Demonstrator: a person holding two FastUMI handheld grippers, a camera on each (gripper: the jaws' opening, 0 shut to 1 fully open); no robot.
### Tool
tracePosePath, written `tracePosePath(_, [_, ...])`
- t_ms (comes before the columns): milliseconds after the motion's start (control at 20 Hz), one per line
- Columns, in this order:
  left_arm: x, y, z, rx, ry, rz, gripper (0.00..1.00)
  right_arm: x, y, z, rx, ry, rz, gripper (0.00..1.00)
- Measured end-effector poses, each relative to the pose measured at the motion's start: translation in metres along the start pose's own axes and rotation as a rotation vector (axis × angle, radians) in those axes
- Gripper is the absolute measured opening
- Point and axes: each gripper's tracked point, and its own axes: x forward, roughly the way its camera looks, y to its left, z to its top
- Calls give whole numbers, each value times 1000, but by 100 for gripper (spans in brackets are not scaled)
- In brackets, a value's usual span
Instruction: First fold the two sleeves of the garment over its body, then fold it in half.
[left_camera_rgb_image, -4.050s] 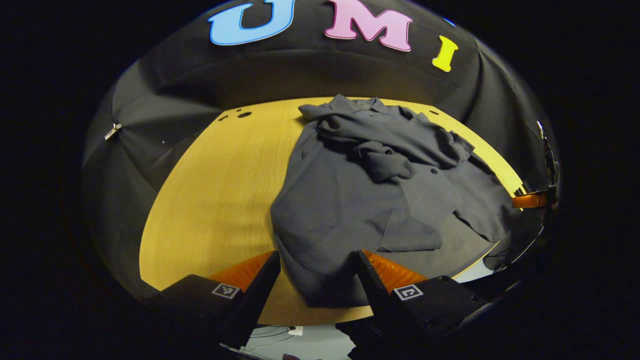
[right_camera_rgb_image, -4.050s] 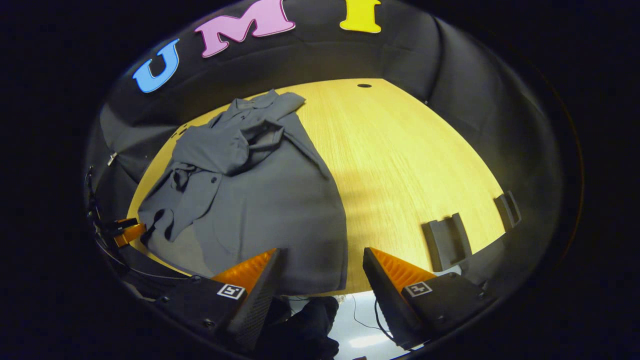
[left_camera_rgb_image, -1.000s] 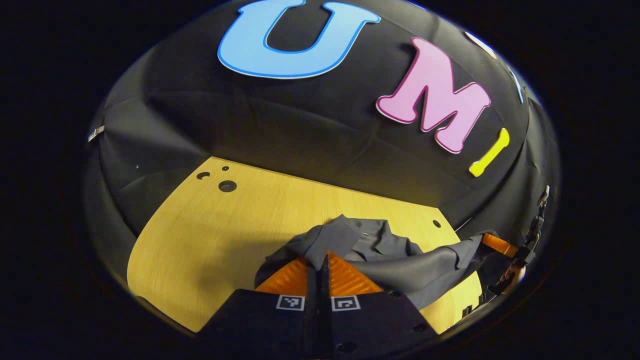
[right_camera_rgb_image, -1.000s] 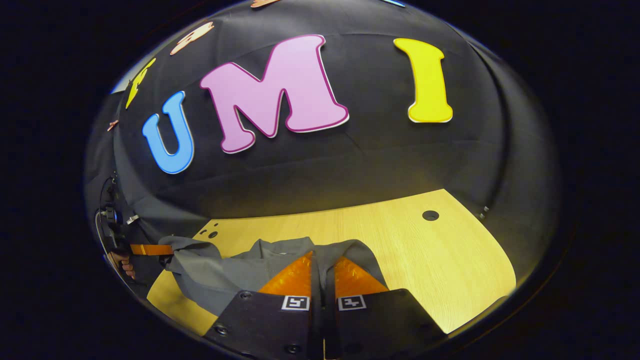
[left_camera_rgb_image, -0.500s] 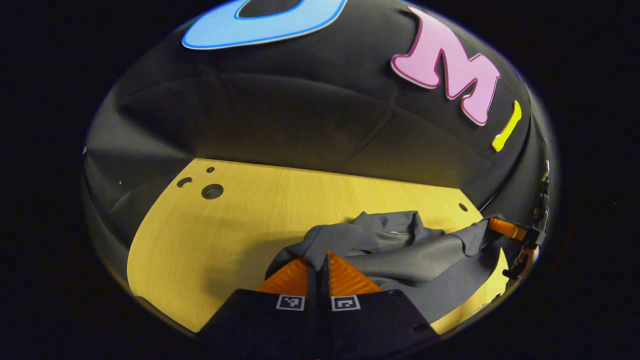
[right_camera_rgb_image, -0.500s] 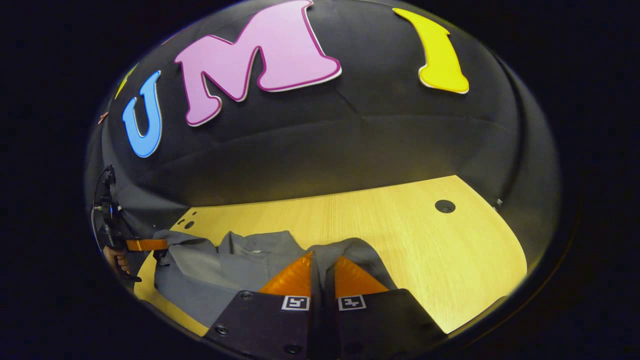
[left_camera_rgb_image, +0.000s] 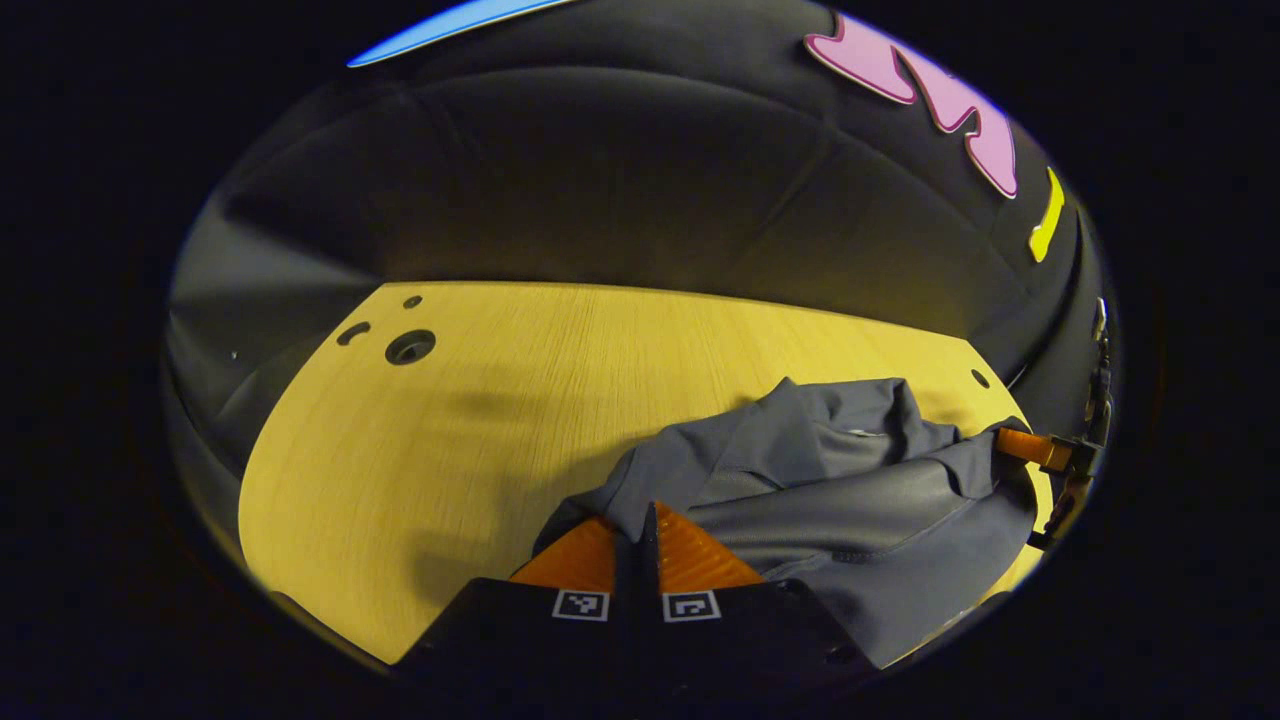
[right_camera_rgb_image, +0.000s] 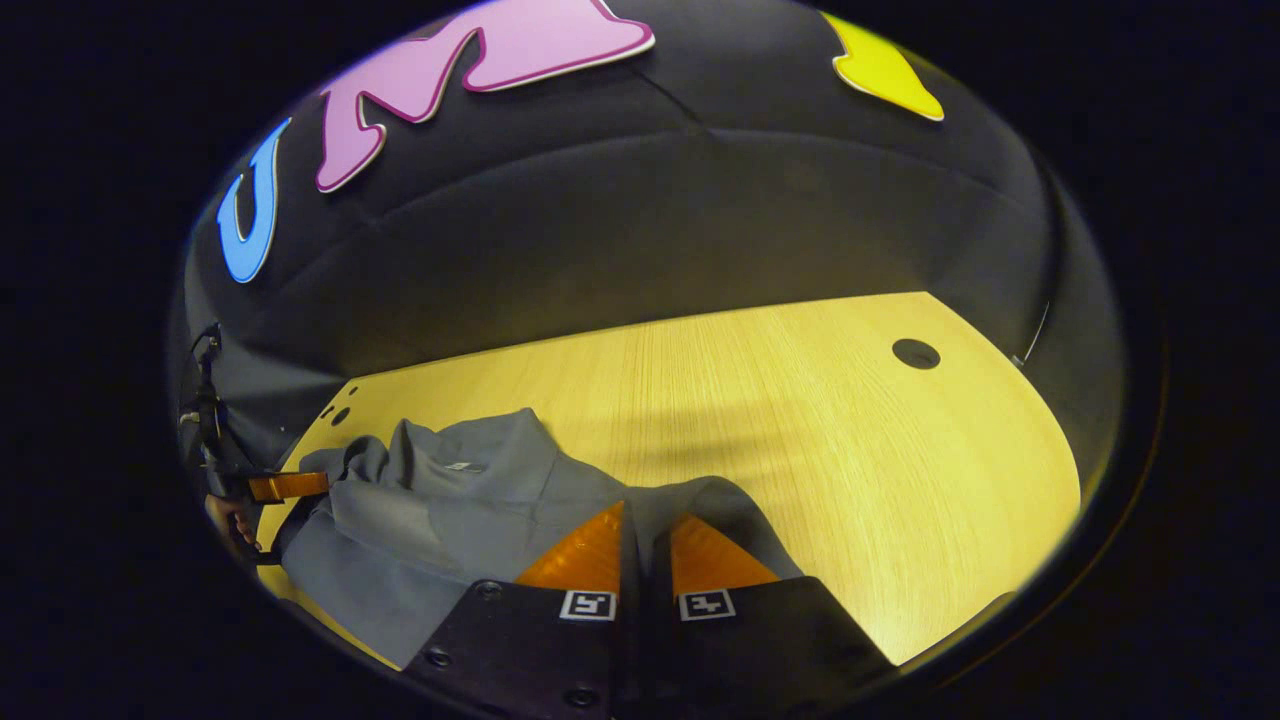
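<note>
Now garment (left_camera_rgb_image: 830, 480) pinched, both grippers

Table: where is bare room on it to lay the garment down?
The table is bare between the holes at the far left corner and the garment. In the right gripper view it is bare toward the single hole. Between the two hand-held grippers, the cloth crowds it.
</note>
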Motion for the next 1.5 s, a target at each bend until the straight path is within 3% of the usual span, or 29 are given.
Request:
tracePosePath(100, [2, 0, 0, 1, -2, 6, 6, 2, -3, -2, 8, 13, -5, 12])
tracePosePath(250, [2, 1, 0, 3, -1, 24, 21, 5, -5, -9, 20, 43, -11, 20])
tracePosePath(300, [0, 3, 1, 6, -9, 32, 26, 3, -6, -11, 19, 53, -17, 27])
tracePosePath(350, [-2, 3, 2, 11, -19, 36, 35, 1, -8, -13, 17, 58, -21, 31])
tracePosePath(400, [-6, 5, 3, 17, -24, 48, 43, 0, -8, -13, 15, 60, -23, 43])
tracePosePath(450, [-9, 6, 3, 22, -31, 56, 59, -5, -7, -11, 8, 61, -22, 39])
tracePosePath(500, [-13, 7, 3, 28, -37, 67, 62, -9, -7, -10, -2, 61, -24, 55])
tracePosePath(550, [-16, 7, 3, 39, -41, 74, 66, -13, -8, -11, -20, 62, -29, 63])
tracePosePath(600, [-21, 7, 3, 51, -48, 76, 68, -19, -8, -8, -38, 57, -37, 81])
tracePosePath(650, [-27, 4, 3, 64, -54, 72, 76, -25, -8, -6, -52, 49, -40, 73])
tracePosePath(700, [-34, 2, 3, 77, -65, 70, 82, -31, -6, 0, -58, 34, -39, 82])
tracePosePath(750, [-42, 1, 5, 87, -78, 72, 93, -39, -2, 5, -62, 18, -36, 82])
tracePosePath(1150, [-145, -16, 33, 104, -226, 68, 95, -137, 41, 45, -102, -117, 36, 92])
tracePosePath(1500, [-259, -48, 22, 106, -338, 21, 95, -247, 81, 54, -154, -247, 101, 92])
